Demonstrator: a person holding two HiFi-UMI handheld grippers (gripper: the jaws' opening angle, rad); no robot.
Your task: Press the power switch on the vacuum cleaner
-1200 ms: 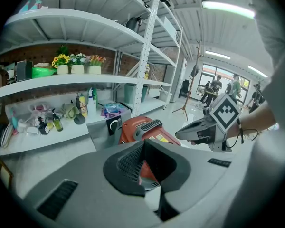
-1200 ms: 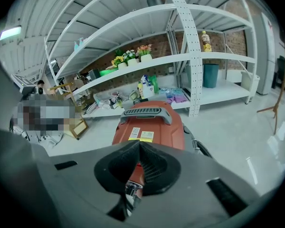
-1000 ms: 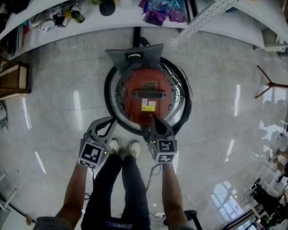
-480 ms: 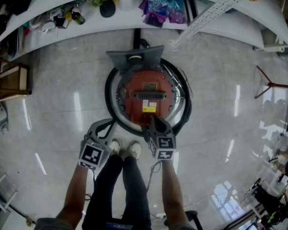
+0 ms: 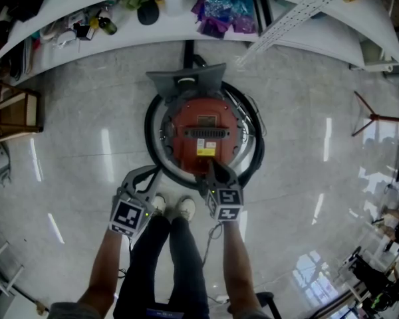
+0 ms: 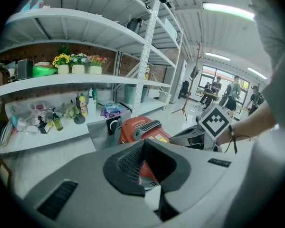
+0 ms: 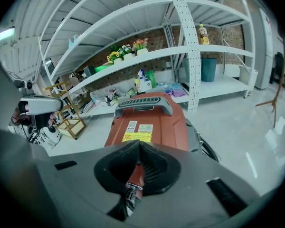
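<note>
The red vacuum cleaner (image 5: 203, 135) is seen on the floor (image 5: 306, 145), the right gripper (image 5: 211, 170), jaws together, set at its near edge, the switch press judged unfinished, the left gripper (image 5: 143, 173) held aside, likewise closed and empty.

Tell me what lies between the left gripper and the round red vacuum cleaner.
The head view shows the black hose coiled round the round red vacuum cleaner; it crosses the stretch just ahead of the left gripper.

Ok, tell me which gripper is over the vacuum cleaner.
The right gripper: its shut tips reach over the red vacuum cleaner; the left gripper sits beside it.
</note>
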